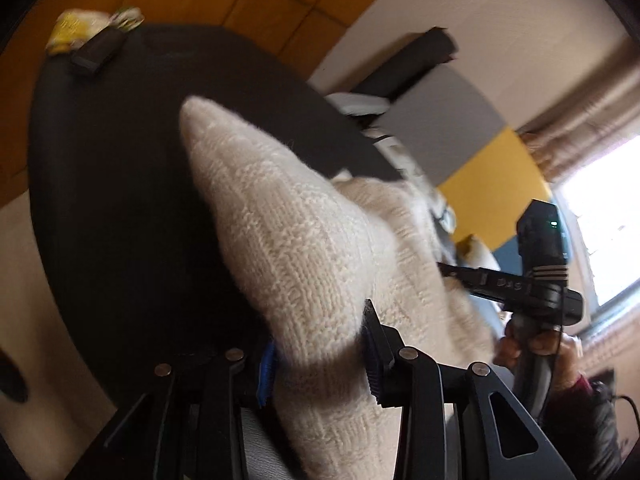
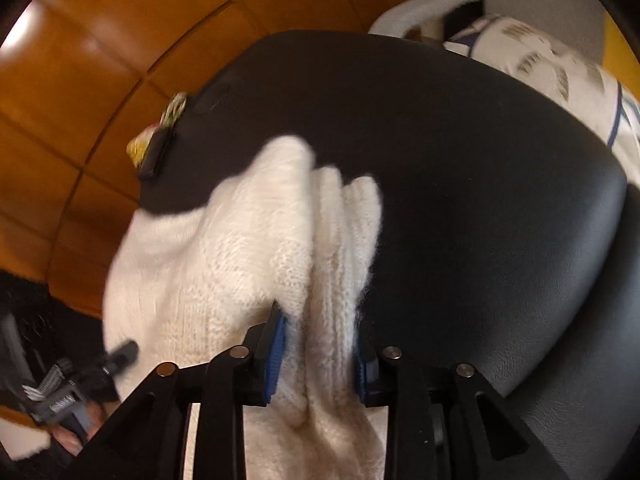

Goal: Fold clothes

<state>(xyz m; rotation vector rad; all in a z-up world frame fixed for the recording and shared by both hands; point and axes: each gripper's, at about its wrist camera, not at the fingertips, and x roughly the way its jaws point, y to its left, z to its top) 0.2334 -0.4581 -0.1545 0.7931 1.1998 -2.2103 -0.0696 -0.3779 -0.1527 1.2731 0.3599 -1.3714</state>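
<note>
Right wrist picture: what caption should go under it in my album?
Right gripper jaws pinching a bunched cream knit over a black cushion.

One cream knitted garment (image 1: 304,248), bunched in folds. Two grippers: the left gripper (image 1: 320,364) and the right gripper (image 2: 318,354), each with two fingers. One black padded surface (image 2: 460,152) underneath. One small dark case (image 1: 96,50) at the far left, beside one yellow-and-white patterned bundle (image 1: 74,28). One patterned white cushion (image 2: 560,80) at the far right.
</note>
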